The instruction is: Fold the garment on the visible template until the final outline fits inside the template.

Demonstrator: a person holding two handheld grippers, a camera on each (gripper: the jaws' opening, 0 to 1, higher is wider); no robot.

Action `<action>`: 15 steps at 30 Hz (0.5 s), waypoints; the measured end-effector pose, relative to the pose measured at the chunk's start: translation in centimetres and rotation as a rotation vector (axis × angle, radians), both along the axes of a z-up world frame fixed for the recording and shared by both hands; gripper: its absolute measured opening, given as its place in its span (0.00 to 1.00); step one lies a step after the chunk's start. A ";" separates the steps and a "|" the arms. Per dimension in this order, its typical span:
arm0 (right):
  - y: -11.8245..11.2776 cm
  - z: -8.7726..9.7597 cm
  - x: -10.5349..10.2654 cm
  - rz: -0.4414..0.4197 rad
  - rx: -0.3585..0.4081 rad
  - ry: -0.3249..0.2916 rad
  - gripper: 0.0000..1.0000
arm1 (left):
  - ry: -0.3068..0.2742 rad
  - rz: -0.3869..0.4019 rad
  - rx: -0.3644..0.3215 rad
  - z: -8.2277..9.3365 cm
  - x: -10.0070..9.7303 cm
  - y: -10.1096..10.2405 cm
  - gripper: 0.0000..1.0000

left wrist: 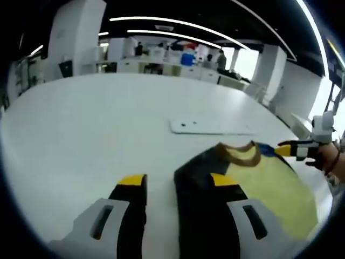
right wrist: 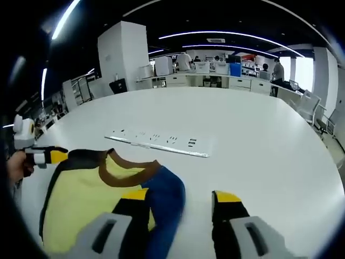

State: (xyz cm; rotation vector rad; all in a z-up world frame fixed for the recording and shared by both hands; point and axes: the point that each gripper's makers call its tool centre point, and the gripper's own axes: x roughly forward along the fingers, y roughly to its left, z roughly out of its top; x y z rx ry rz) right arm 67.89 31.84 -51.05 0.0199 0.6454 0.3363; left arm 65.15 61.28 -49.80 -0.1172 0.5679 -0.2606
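Note:
A yellow garment (left wrist: 269, 186) with a brown collar (left wrist: 240, 155) lies flat on the white table (left wrist: 97, 124). It has one dark sleeve (left wrist: 197, 172) and one blue sleeve (right wrist: 167, 197). My left gripper (left wrist: 178, 182) is open, its jaws wide apart, with the dark sleeve lying between them against the right jaw. My right gripper (right wrist: 180, 196) is open too, the blue sleeve beside its left jaw. Each gripper shows in the other's view at the garment's edge: the right gripper (left wrist: 288, 150) and the left gripper (right wrist: 54, 156). The flat template sheet (left wrist: 210, 127) (right wrist: 159, 143) lies just beyond the garment.
The big white table (right wrist: 259, 135) stretches far past the template. A hand (right wrist: 16, 164) holds the left gripper. Desks, pillars and people stand in the office behind, with chairs (right wrist: 312, 110) at the table's far right edge.

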 end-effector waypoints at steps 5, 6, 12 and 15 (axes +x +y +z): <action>0.6 0.8 -1.1 0.036 -0.005 0.012 0.63 | -0.028 -0.071 -0.002 1.6 -0.8 -1.4 0.54; 0.6 1.2 -1.9 0.038 0.000 0.010 0.66 | -0.033 -0.101 0.016 1.9 -1.1 -1.8 0.56; 1.4 2.8 -3.4 0.069 0.015 0.008 0.76 | -0.094 -0.170 0.002 4.2 -3.7 -4.0 0.68; 1.8 3.5 -4.4 0.078 0.038 0.019 0.78 | -0.099 -0.212 -0.034 4.8 -4.3 -4.9 0.73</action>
